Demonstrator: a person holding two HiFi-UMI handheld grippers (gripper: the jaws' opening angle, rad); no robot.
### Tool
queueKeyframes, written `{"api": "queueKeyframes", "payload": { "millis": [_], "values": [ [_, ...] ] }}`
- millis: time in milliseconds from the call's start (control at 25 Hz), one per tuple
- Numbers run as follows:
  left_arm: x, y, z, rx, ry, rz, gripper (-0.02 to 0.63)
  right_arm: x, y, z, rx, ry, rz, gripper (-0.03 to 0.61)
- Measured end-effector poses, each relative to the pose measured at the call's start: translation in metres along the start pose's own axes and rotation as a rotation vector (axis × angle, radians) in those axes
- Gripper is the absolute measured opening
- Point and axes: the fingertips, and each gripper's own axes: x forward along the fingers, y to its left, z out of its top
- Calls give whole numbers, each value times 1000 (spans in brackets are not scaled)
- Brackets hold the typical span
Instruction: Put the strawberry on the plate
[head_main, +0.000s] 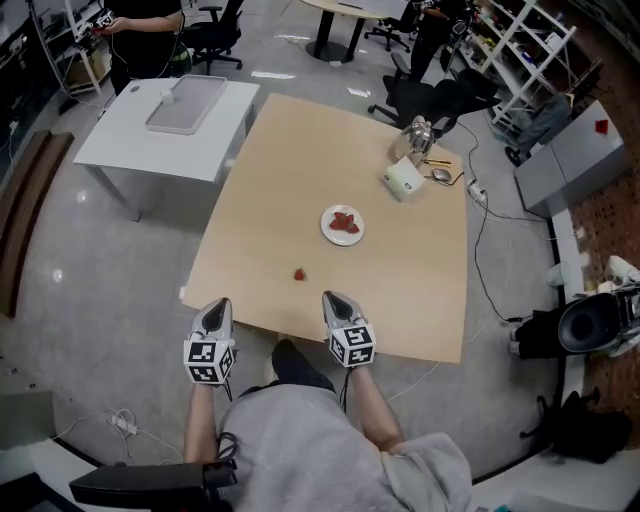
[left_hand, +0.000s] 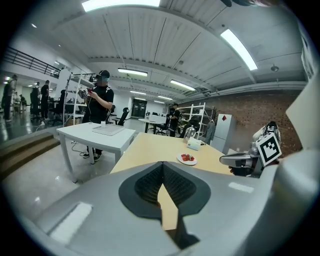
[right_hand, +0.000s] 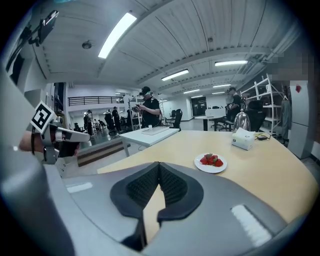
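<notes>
Grey workshop flooring surrounds a light wooden table, seen from its near edge. Nearest, the left gripper and right gripper hover at that edge, both with jaws closed tip to tip and nothing between them. Beyond and between them, a single strawberry lies on the bare tabletop, apart from both grippers. Farther and slightly right sits the plate, already carrying several berries. A tissue box stands at the far right. The step in hand appears to be the approach, with pick-up not yet begun. The next move calls for opening one gripper's jaws, lowering them around the strawberry and closing gently, since soft fruit bruises.
</notes>
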Motion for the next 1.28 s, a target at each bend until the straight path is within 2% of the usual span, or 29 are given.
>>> {"api": "queueKeyframes", "payload": {
  "millis": [760, 1280],
  "values": [
    [36, 23, -6, -63, 57, 66, 20, 86, -17, -42, 2, 204, 97, 9],
    [41, 40, -10, -90, 77, 111, 20, 118, -23, -79, -8, 344, 119, 115]
  ]
}}
